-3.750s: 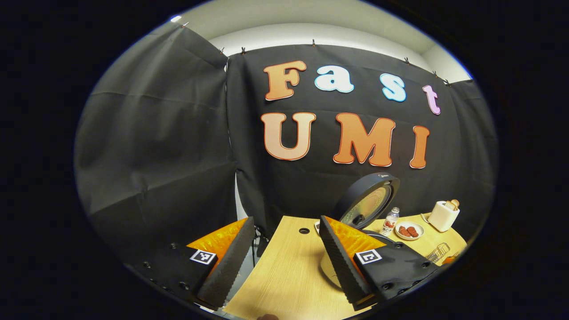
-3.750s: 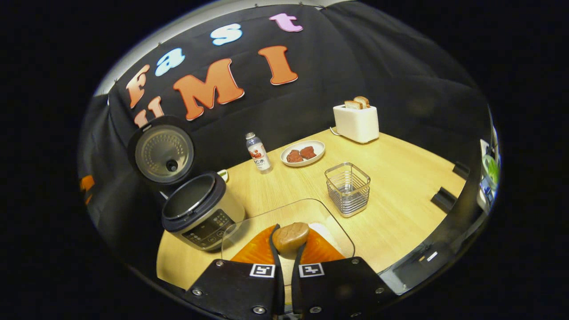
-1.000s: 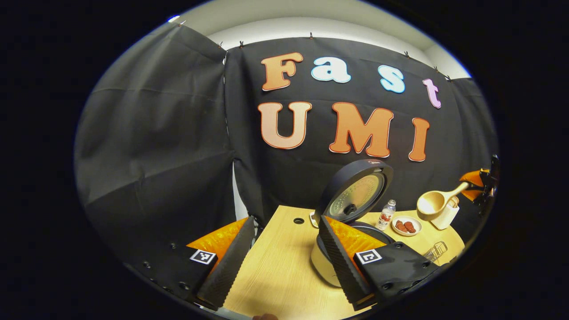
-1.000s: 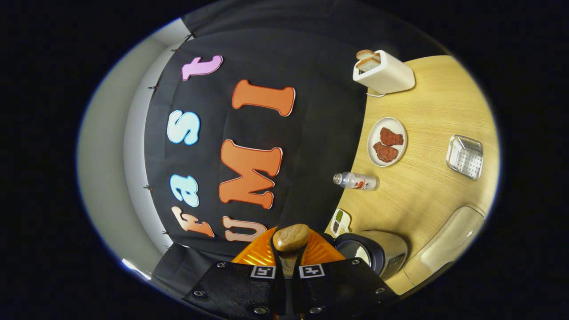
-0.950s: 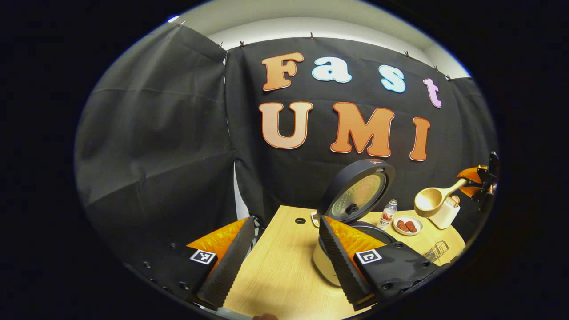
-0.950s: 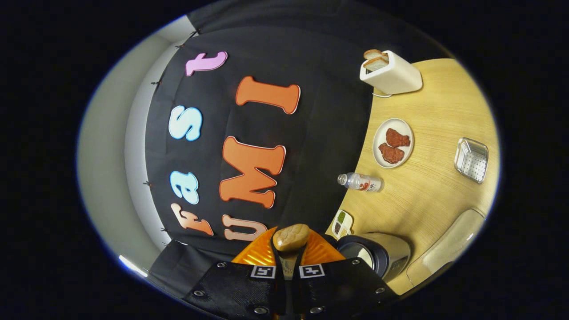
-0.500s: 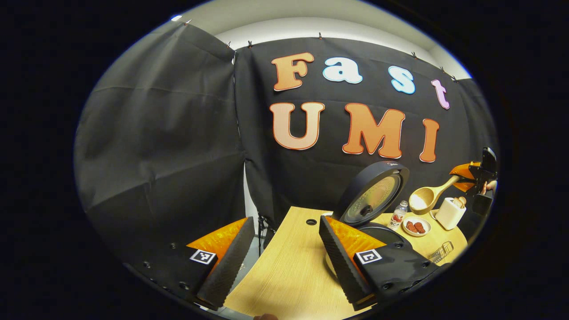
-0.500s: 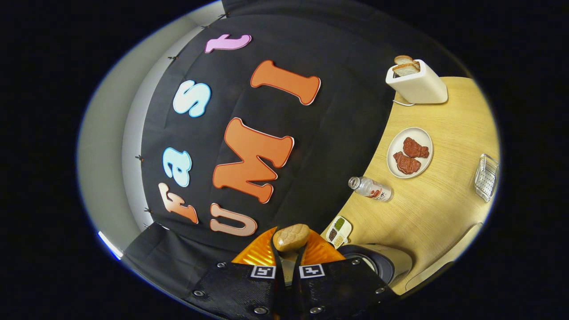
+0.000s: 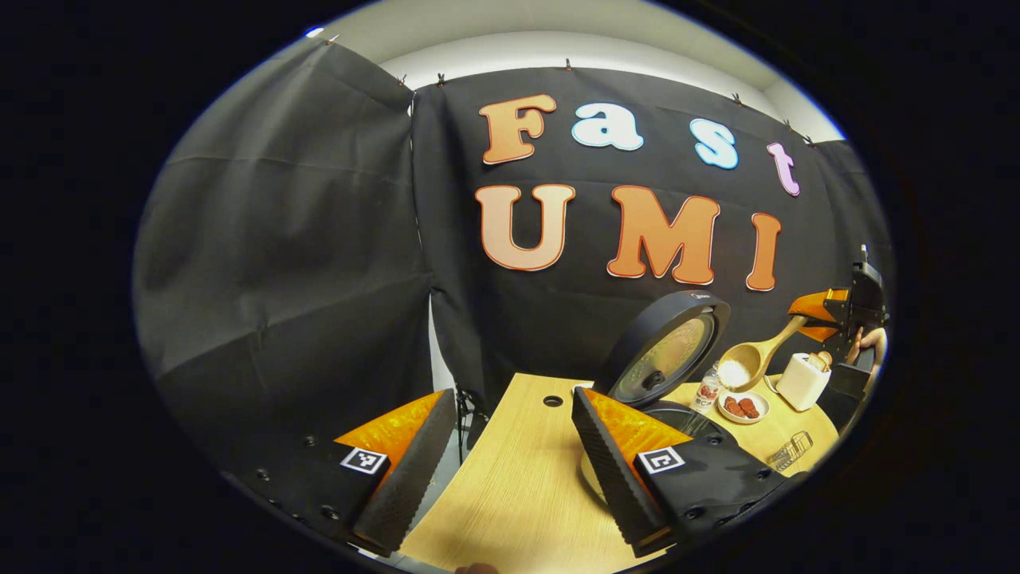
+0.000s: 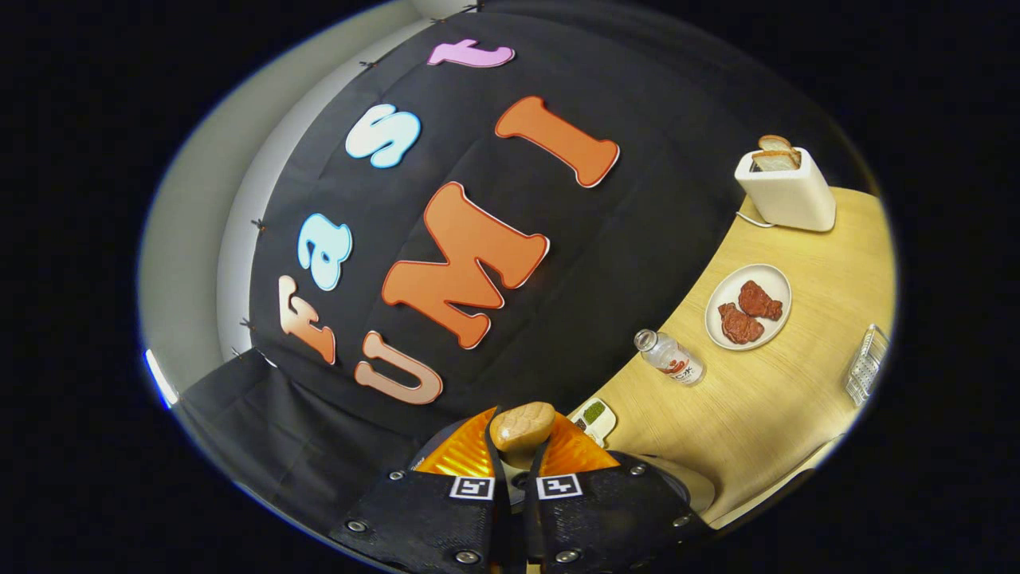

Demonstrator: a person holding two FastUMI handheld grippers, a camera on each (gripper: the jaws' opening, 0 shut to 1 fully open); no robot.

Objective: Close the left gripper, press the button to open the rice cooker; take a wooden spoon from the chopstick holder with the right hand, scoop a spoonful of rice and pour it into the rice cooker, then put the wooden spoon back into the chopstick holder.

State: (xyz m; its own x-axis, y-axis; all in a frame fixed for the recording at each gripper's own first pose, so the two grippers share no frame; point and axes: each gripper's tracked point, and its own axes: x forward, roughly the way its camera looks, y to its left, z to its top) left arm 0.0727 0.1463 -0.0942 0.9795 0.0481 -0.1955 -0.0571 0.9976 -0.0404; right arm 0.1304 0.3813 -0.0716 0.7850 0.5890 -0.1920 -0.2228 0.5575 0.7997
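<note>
In the left gripper view, my left gripper [image 9: 510, 470] is open and empty above the table's near left part. The rice cooker [image 9: 681, 418] stands just behind its right finger with the lid [image 9: 665, 355] raised. Right of the lid, the wooden spoon [image 9: 741, 368] hangs tilted above the cooker's right side with white rice in its bowl. My right gripper [image 9: 829, 307] holds its handle. In the right gripper view, my right gripper [image 10: 516, 466] is shut on the wooden spoon [image 10: 522, 426], whose handle end sticks out between the fingers. The wire chopstick holder [image 10: 865, 367] stands on the table's right.
A white toaster [image 10: 785, 191] with bread, a plate [image 10: 769, 275] of red meat pieces, a small bottle [image 10: 669, 357] and a seasoning dish [image 10: 594, 418] stand along the wall on the wooden table [image 10: 765, 414]. A hand [image 9: 872, 343] shows behind the right gripper.
The right gripper has rolled, so its view turned clockwise. The spoon's bowl has come down and left toward the cooker's lid, with rice now showing in it. The left gripper hardly moved.
</note>
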